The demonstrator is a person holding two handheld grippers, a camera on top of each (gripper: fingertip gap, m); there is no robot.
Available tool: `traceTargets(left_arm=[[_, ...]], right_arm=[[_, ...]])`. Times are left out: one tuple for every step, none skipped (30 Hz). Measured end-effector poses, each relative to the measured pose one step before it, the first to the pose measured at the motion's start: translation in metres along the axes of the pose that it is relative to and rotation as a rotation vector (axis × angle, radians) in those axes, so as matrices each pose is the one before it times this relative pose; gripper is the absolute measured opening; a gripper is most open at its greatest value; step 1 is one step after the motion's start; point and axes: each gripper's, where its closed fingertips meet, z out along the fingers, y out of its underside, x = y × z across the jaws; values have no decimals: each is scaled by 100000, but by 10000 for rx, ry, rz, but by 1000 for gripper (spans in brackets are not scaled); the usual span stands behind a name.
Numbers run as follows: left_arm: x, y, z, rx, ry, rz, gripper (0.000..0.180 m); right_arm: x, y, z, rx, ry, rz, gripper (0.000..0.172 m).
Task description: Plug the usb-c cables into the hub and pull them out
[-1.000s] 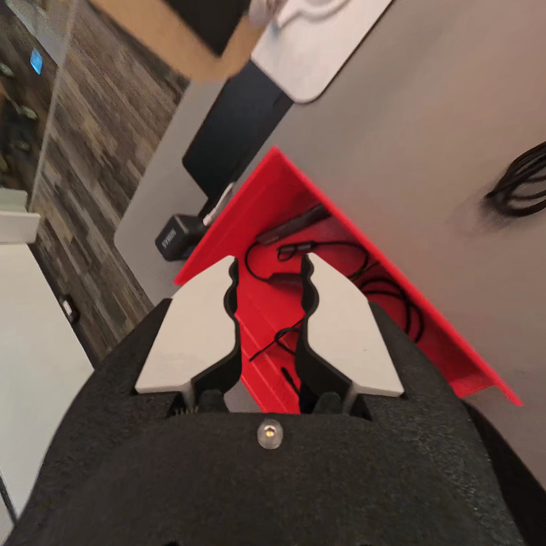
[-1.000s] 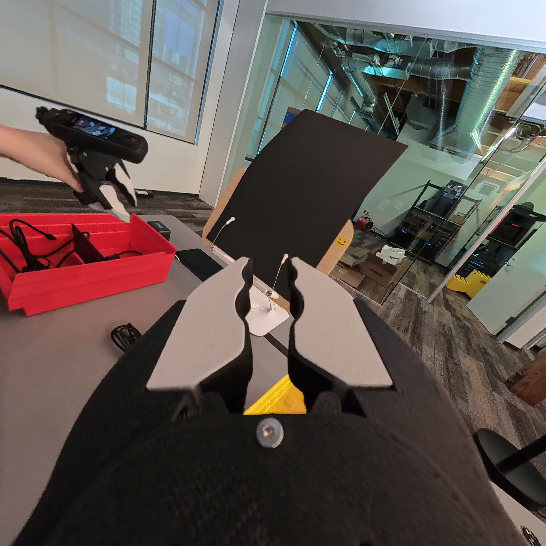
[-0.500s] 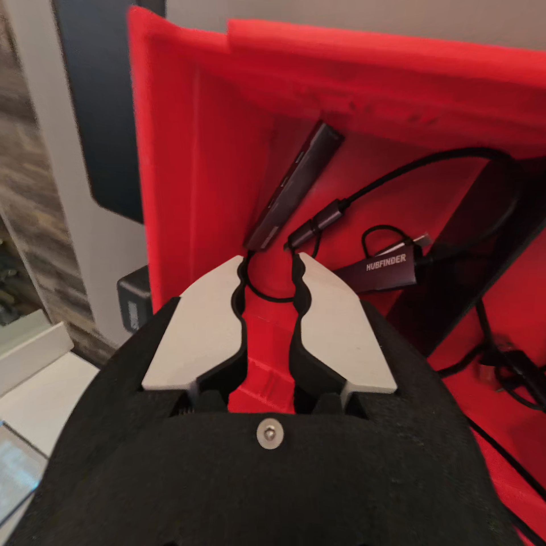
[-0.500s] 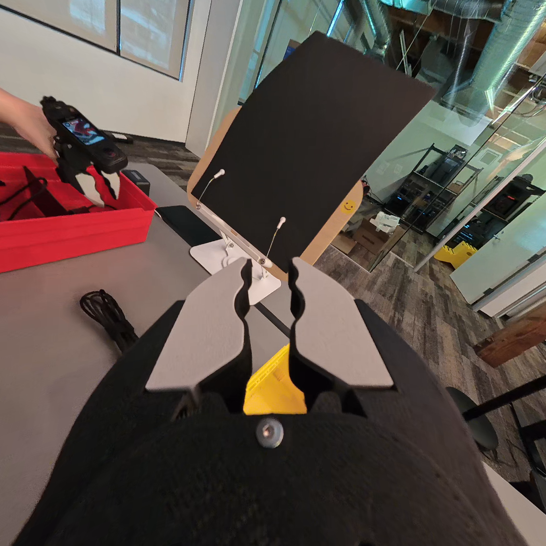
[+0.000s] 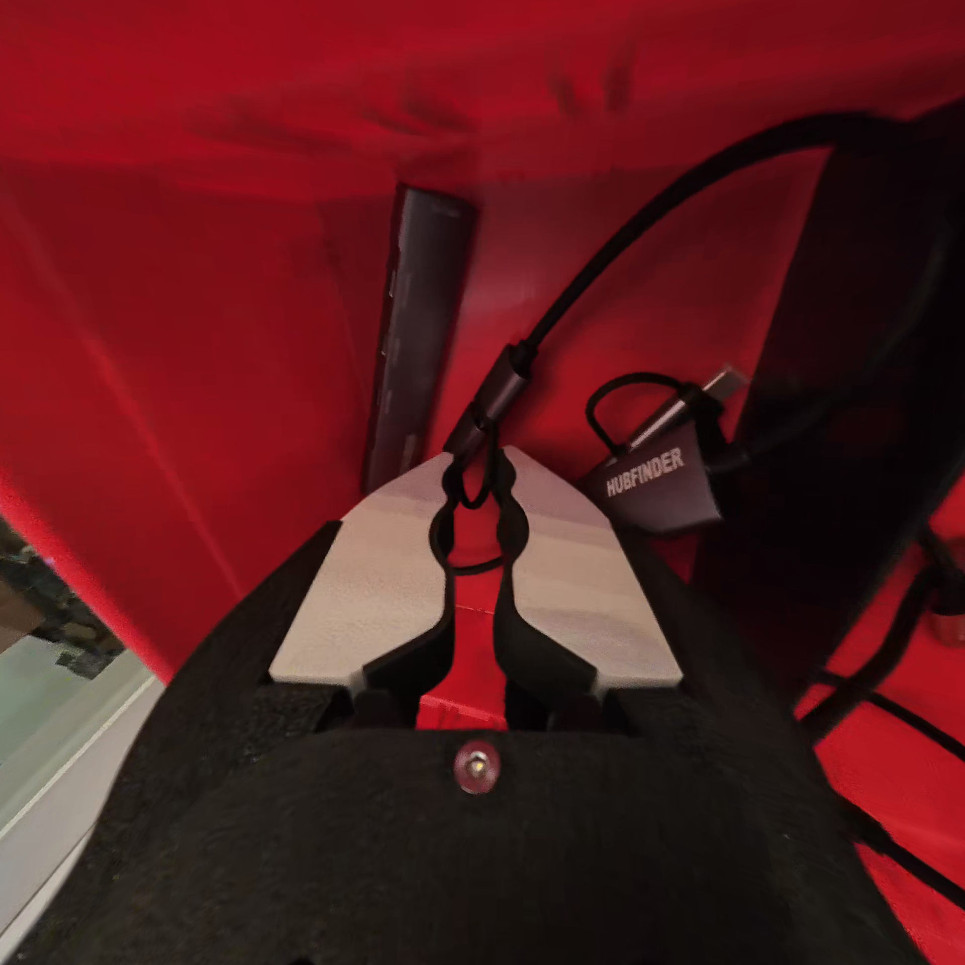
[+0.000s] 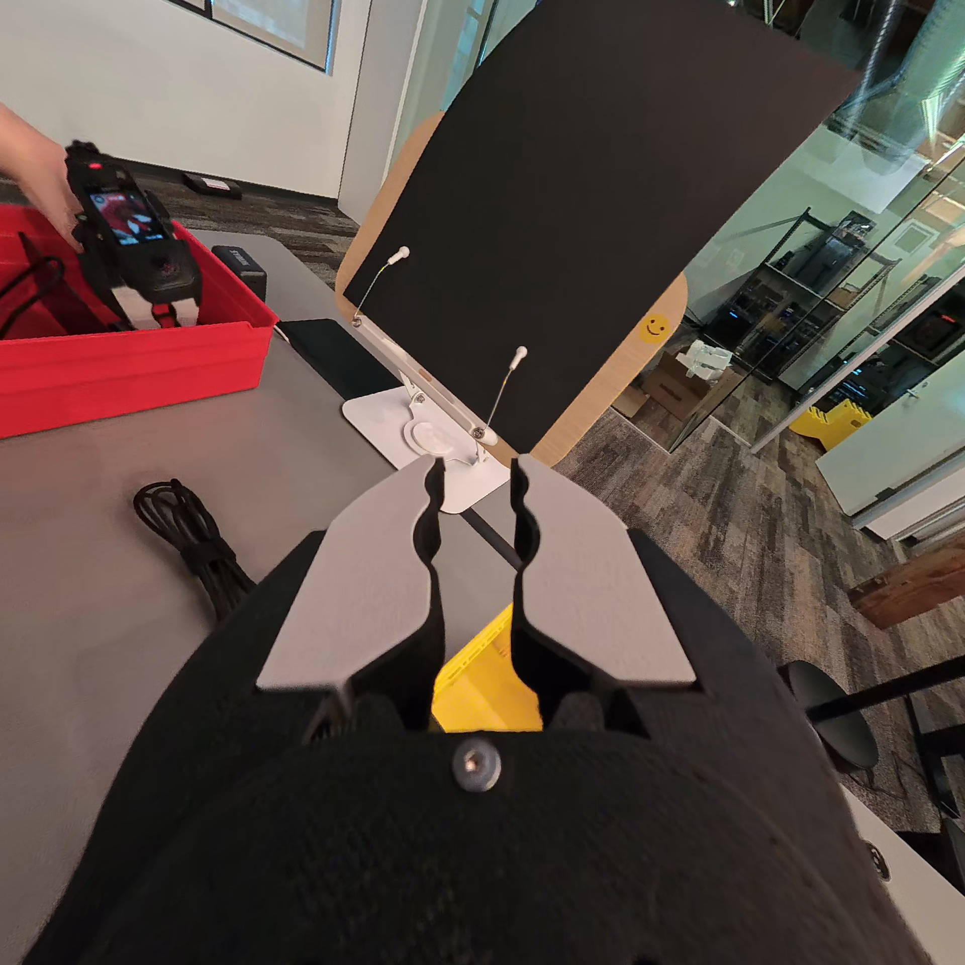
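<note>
Right wrist view shows a grey worktop (image 6: 156, 522) in an office with glass partitions and patterned carpet; on it sit one red tray (image 6: 130, 365), one bundled black cable (image 6: 193, 543) and one dark board on a white stand (image 6: 600, 209). Inside the tray lie one slim grey hub (image 5: 418, 334) just left of the left gripper (image 5: 478, 459), one wedge-shaped adapter (image 5: 663, 491) to its right; the usb-c cable plug (image 5: 496, 402) lies at its narrowly parted tips, a thin black loop between them; whether they pinch it I cannot tell. The right gripper (image 6: 475, 470) hovers half open, holding nothing.
</note>
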Motion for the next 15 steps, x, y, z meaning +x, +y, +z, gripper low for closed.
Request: traceTargets(left_arm=[[-238,-174,-247,126,-156,-7,4],[-44,34,-299,-3,1,-151,3],[-63,123,-405,-20,-20,-150,3],[-211,157,-574,23,-174,-80,2],[-296,210,-765,18,-239,-60,2],[-409,111,-994,90,-286,-130,2],[-429,27,-1206,149,-239,-222,2],[-555,-21,-1380,148,-290,-252,2],[-603,-229,-1550,249,-319,-219,2],[-545,-420,-1669,307,-287,-208,2],[-622,-468,-1710,213,-336,-176,2],[-639,-496,-1726,122,-365,-98,2],[-560,-532,-1701,58,-344,4,2],[-577,-620,-1674,40,-365,50,2],[-555,-671,-1601,10,-349,60,2]], right_arm=[[-53,-2,32,-8,-13,-35,24],[-44,-26,-11,4,-11,-29,24],[-30,-55,-35,21,-11,-21,24],[-10,-105,-82,46,-16,-11,24],[-5,-129,-93,66,-21,4,24],[10,-152,-110,79,-19,21,24],[-10,-170,-101,92,-28,33,24],[-76,-192,-91,97,-54,38,24],[-135,-181,-60,86,-76,23,24],[-205,-203,-26,83,-85,6,24],[-276,-201,24,82,-101,-7,24],[-359,-220,57,81,-121,-11,24],[-445,-236,111,89,-151,-10,24],[-559,-276,163,103,-187,-9,24],[-632,-263,227,96,-209,-14,24]])
